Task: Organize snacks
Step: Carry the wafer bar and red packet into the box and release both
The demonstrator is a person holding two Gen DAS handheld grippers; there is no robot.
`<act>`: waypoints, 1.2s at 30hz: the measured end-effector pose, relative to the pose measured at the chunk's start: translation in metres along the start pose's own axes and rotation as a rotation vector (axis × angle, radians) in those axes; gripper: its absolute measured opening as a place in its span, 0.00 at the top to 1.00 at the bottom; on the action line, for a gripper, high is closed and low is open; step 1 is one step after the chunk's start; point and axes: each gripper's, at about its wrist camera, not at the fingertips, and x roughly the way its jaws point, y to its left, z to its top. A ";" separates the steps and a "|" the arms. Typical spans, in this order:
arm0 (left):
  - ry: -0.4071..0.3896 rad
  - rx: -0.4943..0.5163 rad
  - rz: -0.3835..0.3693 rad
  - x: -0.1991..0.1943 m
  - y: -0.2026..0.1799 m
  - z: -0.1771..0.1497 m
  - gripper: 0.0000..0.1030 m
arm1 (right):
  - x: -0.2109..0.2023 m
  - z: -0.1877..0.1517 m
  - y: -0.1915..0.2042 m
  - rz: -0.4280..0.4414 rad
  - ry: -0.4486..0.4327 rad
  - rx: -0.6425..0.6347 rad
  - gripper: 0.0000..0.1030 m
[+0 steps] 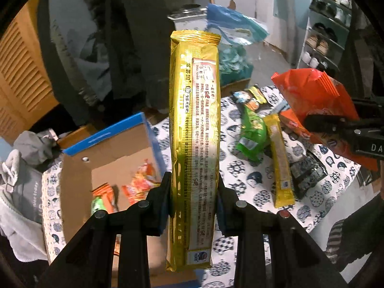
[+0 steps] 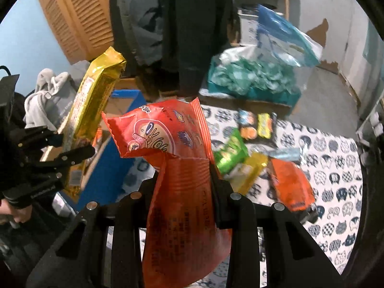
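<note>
Currently my left gripper clamps long gold packet low, upright, above cardboard box. Top-heavy; slick foil may pivot or slide between pads. My right gripper pinches orange bag, crinkly, soft, folded over at grip; may sag free. Other snacks lie on cat-print cloth.

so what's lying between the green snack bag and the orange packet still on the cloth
A slim yellow stick packet lies between the green snack bag and the orange packet, clearest in the left wrist view.
</note>
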 end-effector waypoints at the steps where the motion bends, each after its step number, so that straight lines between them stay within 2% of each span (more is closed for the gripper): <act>1: -0.005 -0.005 0.006 -0.002 0.006 -0.001 0.69 | 0.001 0.004 0.006 0.004 -0.001 -0.008 0.69; 9: -0.024 -0.045 0.045 -0.009 0.041 -0.016 0.69 | 0.020 0.036 0.058 0.047 0.003 -0.071 0.69; 18: -0.007 -0.130 0.081 -0.005 0.092 -0.041 0.69 | 0.054 0.059 0.110 0.093 0.041 -0.127 0.69; 25: 0.010 -0.170 0.118 0.003 0.119 -0.055 0.69 | 0.082 0.068 0.143 0.127 0.086 -0.148 0.69; 36: 0.057 -0.231 0.115 0.018 0.148 -0.076 0.68 | 0.115 0.070 0.178 0.155 0.155 -0.177 0.69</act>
